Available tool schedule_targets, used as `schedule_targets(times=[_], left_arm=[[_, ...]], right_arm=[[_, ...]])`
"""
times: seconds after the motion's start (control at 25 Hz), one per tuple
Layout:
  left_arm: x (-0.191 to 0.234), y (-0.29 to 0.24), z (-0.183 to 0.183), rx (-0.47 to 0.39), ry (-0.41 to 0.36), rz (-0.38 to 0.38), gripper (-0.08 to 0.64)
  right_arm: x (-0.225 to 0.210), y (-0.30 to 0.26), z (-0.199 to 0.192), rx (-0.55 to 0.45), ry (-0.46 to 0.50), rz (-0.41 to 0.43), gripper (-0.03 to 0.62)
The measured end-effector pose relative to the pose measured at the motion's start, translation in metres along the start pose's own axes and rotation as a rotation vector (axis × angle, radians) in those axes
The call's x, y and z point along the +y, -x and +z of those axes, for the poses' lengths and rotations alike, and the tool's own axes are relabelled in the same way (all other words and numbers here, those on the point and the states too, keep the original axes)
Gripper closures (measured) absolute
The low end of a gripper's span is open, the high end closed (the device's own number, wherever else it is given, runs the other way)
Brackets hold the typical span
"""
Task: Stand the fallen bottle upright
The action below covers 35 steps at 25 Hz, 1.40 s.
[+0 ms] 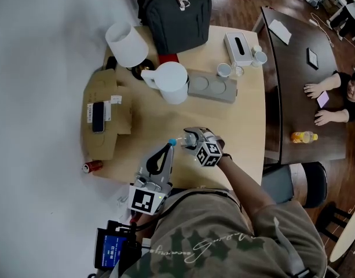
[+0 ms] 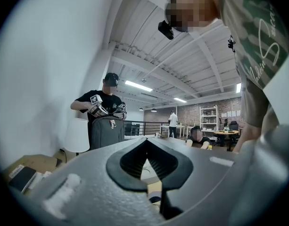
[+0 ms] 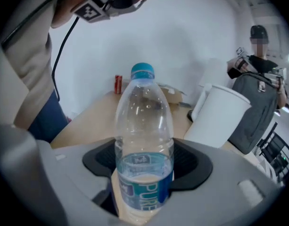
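Note:
A clear plastic bottle (image 3: 144, 126) with a blue cap and a blue label sits between the jaws of my right gripper (image 3: 146, 165), which grip it at the label. In the head view the bottle (image 1: 185, 139) is over the near part of the tan table (image 1: 246, 120), with its cap towards the left. My right gripper (image 1: 193, 139) holds it there. My left gripper (image 1: 167, 147) is just left of the cap, its black jaws together and nothing between them. In the left gripper view, the left gripper (image 2: 145, 141) points level across the room.
A white pitcher (image 1: 170, 81), a grey tray (image 1: 212, 87), a white bucket (image 1: 126, 44), a black backpack (image 1: 177, 16) and a tissue box (image 1: 240, 48) stand farther back. A cardboard box (image 1: 105, 117) with a phone and a red can (image 1: 92, 167) are at the left. A person sits at the dark table (image 1: 299, 68) at the right.

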<state>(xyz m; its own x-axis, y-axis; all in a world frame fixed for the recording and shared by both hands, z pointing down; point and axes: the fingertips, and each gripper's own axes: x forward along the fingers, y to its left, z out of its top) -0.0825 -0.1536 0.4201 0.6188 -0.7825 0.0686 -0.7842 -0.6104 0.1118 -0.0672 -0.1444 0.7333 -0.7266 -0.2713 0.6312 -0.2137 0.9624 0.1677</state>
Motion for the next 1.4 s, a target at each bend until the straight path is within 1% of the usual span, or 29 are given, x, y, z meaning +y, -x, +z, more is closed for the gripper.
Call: schedule_targets(times=[0.08, 0.24, 0.4, 0.52, 0.6, 0.8, 0.92, 1.04, 1.28, 1.4], left_arm=[[-0.004, 0.000, 0.005, -0.015, -0.009, -0.009, 0.558], [-0.009, 0.005, 0.004, 0.011, -0.018, -0.017, 0.558], [-0.008, 0.007, 0.003, 0.024, -0.033, -0.017, 0.558], [-0.009, 0.007, 0.007, -0.004, -0.018, -0.017, 0.558], [-0.009, 0.004, 0.009, -0.022, -0.007, -0.018, 0.557], [-0.011, 0.006, -0.003, 0.034, -0.011, -0.020, 0.558], [-0.008, 0.007, -0.003, 0.035, -0.017, -0.019, 0.558], [-0.005, 0.009, -0.004, 0.044, -0.019, -0.014, 0.557], [-0.003, 0.009, -0.007, 0.047, -0.015, -0.013, 0.558], [-0.004, 0.010, -0.007, 0.052, -0.011, -0.018, 0.558]], right_arm=[[-0.011, 0.007, 0.011, -0.090, -0.077, -0.043, 0.278], [-0.029, 0.021, 0.022, -0.243, -0.238, -0.122, 0.278], [-0.049, 0.025, 0.029, -0.363, -0.315, -0.192, 0.276], [-0.051, 0.022, 0.029, -0.401, -0.375, -0.191, 0.275], [-0.050, 0.019, 0.030, -0.413, -0.376, -0.184, 0.275], [-0.046, 0.010, 0.027, -0.420, -0.337, -0.170, 0.275], [-0.044, 0.005, 0.016, -0.401, -0.334, -0.172, 0.275], [-0.041, 0.006, 0.010, -0.405, -0.340, -0.176, 0.274], [-0.036, 0.010, 0.007, -0.410, -0.324, -0.179, 0.272], [-0.036, 0.012, 0.006, -0.411, -0.333, -0.184, 0.268]])
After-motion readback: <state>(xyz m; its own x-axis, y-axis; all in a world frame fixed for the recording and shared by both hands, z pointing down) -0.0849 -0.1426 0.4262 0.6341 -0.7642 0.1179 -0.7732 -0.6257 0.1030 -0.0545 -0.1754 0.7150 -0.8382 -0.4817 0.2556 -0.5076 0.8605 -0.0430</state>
